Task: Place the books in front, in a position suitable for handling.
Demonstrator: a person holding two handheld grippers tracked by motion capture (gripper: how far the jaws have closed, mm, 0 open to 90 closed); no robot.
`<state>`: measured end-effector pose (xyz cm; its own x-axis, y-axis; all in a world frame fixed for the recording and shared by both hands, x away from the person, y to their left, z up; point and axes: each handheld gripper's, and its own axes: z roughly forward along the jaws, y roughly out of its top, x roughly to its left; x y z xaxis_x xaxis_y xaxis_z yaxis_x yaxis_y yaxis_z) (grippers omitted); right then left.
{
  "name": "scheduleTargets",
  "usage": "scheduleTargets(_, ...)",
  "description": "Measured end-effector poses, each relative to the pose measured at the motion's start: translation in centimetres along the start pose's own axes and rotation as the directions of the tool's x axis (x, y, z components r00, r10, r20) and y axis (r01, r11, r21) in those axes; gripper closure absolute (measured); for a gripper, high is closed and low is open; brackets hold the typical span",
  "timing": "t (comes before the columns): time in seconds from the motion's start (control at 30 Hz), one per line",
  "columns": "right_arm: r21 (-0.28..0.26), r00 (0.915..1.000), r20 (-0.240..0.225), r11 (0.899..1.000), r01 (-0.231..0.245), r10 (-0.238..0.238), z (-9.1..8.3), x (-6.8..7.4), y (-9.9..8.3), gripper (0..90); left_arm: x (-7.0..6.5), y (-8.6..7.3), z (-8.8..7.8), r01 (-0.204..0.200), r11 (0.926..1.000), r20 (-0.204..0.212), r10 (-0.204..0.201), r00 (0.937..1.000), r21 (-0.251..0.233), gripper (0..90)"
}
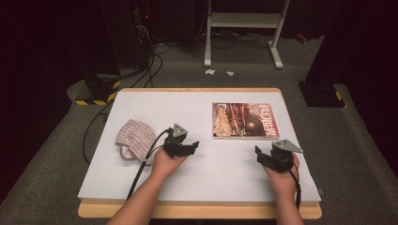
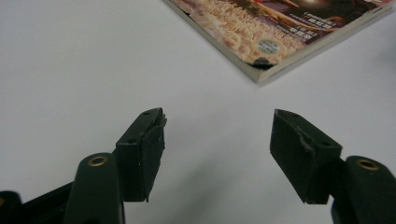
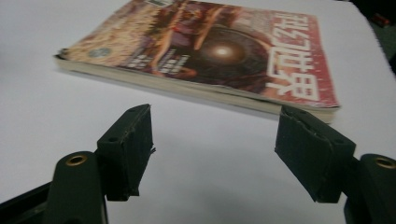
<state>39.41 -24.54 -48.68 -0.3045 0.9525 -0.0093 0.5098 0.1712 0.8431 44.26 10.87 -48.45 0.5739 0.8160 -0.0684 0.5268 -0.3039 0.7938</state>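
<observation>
Plainly risked shoving the book (image 1: 245, 120), flat at the counter (image 1: 197, 183) far right, off square: left gripper (image 1: 189, 146) and right gripper (image 1: 261, 154) fingers wide, empty, near its edge

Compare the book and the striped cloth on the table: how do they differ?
The book is flat, rectangular and stiff, with a glossy red-brown cover; the striped cloth is soft, crumpled and pale with thin stripes. The book lies toward the far right, the cloth at the left beside the left gripper. Both rest untouched on the white table.
</observation>
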Motion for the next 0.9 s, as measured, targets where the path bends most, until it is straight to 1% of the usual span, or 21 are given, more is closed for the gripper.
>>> scheduleTargets(0.07, 0.021, 0.9995, 0.029, 1.0, -0.007, 0.006, 0.8, -1.3, 0.6, 29.0, -0.5, 1.2, 1.7, 0.004, 1.0, 0.01, -0.004, 0.9999, 0.003, 35.6)
scheduleTargets(0.1, 0.028, 0.9991, 0.039, 0.999, -0.016, 0.015, 1.2, -1.9, 1.0, 29.6, -0.5, 1.2, 1.7, 0.004, 1.0, 0.01, -0.004, 0.9999, 0.003, 35.6)
scheduleTargets(0.13, 0.031, 0.9987, 0.045, 0.999, -0.027, 0.025, 1.5, -2.5, 1.3, 30.0, -0.9, 2.3, 3.1, 0.002, 0.9999, 0.01, -0.003, 0.9999, 0.01, 35.6)
scheduleTargets(0.17, 0.035, 0.9983, 0.051, 0.999, -0.032, 0.03, 1.9, -2.9, 1.7, 30.0, -1.1, 2.7, 3.6, 0.003, 0.9999, 0.013, -0.003, 0.9999, 0.012, 35.6)
scheduleTargets(0.2, 0.04, 0.9977, 0.063, 0.999, -0.028, 0.025, 2.1, -3.2, 2.0, 30.5, -1.4, 3.3, 4.3, 0.007, 0.9999, 0.013, -0.008, 0.9999, 0.01, 35.5)
scheduleTargets(0.23, 0.04, 0.9977, 0.063, 0.999, -0.028, 0.025, 2.1, -3.2, 2.0, 30.5, -1.4, 3.3, 4.3, 0.007, 0.9999, 0.013, -0.008, 0.9999, 0.01, 35.4)
scheduleTargets(0.27, 0.055, 0.9974, 0.066, 0.998, -0.034, 0.03, 2.7, -3.9, 2.8, 35.0, -1.6, 3.7, 4.8, 0.017, 0.9998, 0.018, -0.017, 0.9997, 0.007, 35.1)
scheduleTargets(0.3, 0.055, 0.9974, 0.066, 0.998, -0.034, 0.03, 2.7, -3.9, 2.8, 35.0, -1.9, 4.3, 5.4, 0.009, 1.0, 0.009, -0.009, 0.9999, 0.003, 35.1)
scheduleTargets(0.33, 0.073, 0.9971, 0.072, 0.997, -0.029, 0.024, 3.2, -4.2, 3.2, 34.8, -2.2, 4.6, 6.0, -0.003, 1.0, -0.006, 0.003, 1.0, 0.009, 34.8)
scheduleTargets(0.4, 0.081, 0.9962, 0.084, 0.996, -0.026, 0.019, 4.1, -4.8, 4.1, 33.9, -2.4, 5.2, 7.6, 0.038, 0.9981, 0.002, -0.038, 0.9993, 0.048, 33.8)
scheduleTargets(0.43, 0.082, 0.9962, 0.08, 0.996, -0.041, 0.035, 4.5, -5.0, 4.3, 33.8, -2.4, 5.2, 7.6, 0.038, 0.9981, 0.002, -0.038, 0.9993, 0.048, 33.7)
scheduleTargets(0.47, 0.082, 0.9962, 0.08, 0.996, -0.041, 0.035, 4.5, -5.0, 4.3, 33.8, -2.4, 5.4, 8.3, 0.055, 0.9963, 0.004, -0.055, 0.9985, 0.066, 33.7)
scheduleTargets(0.5, 0.123, 0.9958, 0.081, 0.991, -0.052, 0.042, 5.8, -5.4, 4.6, 32.9, -2.6, 5.5, 9.0, 0.061, 0.9942, 0.008, -0.062, 0.998, 0.088, 33.0)
scheduleTargets(0.57, 0.13, 0.9956, 0.082, 0.99, -0.056, 0.046, 6.3, -5.6, 4.6, 33.3, -2.7, 5.5, 9.2, 0.061, 0.9938, 0.006, -0.062, 0.9981, 0.093, 32.8)
scheduleTargets(0.6, 0.148, 0.9943, 0.085, 0.986, -0.077, 0.065, 7.2, -6.0, 4.3, 31.8, -2.6, 5.4, 9.5, 0.073, 0.9922, 0.011, -0.075, 0.9971, 0.101, 32.8)
scheduleTargets(0.67, 0.173, 0.9924, 0.091, 0.98, -0.098, 0.083, 7.9, -6.4, 3.8, 28.5, -2.5, 5.1, 9.7, 0.087, 0.9903, 0.025, -0.091, 0.9956, 0.108, 32.6)
scheduleTargets(0.7, 0.171, 0.9896, 0.069, 0.976, -0.136, 0.126, 8.0, -6.9, 3.5, 28.3, -2.4, 5.0, 9.7, 0.09, 0.9911, 0.025, -0.092, 0.9954, 0.098, 32.2)
scheduleTargets(0.77, 0.177, 0.9851, 0.042, 0.969, -0.171, 0.166, 8.1, -7.2, 3.4, 32.0, -2.6, 4.9, 9.6, 0.079, 0.9923, 0.027, -0.082, 0.9963, 0.095, 33.8)
scheduleTargets(0.8, 0.179, 0.9853, 0.026, 0.969, -0.171, 0.169, 8.1, -7.1, 3.4, 31.5, -2.8, 4.8, 9.6, 0.08, 0.9927, 0.027, -0.083, 0.9962, 0.09, 37.6)
scheduleTargets(0.83, 0.182, 0.987, 0.04, 0.97, -0.16, 0.155, 8.1, -6.8, 3.4, 31.5, -2.9, 4.7, 9.5, 0.086, 0.9926, 0.022, -0.088, 0.9959, 0.085, 38.9)
scheduleTargets(0.9, 0.187, 0.9863, 0.049, 0.969, -0.164, 0.157, 8.1, -6.7, 3.5, 31.7, -2.9, 4.6, 9.4, 0.088, 0.9928, 0.02, -0.09, 0.9957, 0.081, 39.6)
